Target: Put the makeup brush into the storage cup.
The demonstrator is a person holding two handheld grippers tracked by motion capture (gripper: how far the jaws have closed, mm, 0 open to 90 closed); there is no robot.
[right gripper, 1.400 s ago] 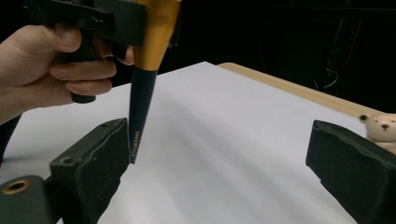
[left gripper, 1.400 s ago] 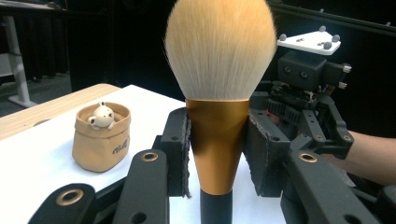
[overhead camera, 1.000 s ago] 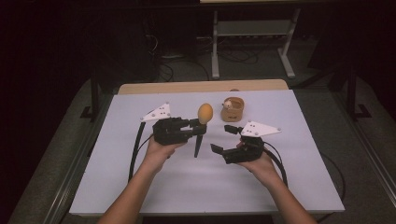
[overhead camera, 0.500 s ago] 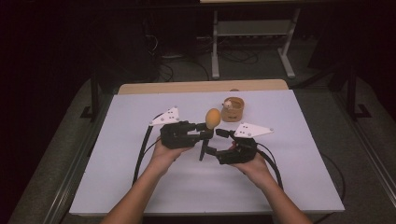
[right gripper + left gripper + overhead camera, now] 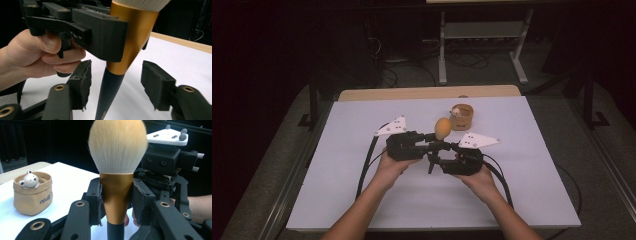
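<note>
The left gripper (image 5: 116,202) clamps the gold collar of the brush (image 5: 117,170) and holds it upright above the table (image 5: 362,200), bristles up, near the pouch (image 5: 460,117). The right gripper (image 5: 116,85) sits just beside it — its jaws have just been closing, and they stand apart on either side of the brush's dark handle, not touching it.
</note>
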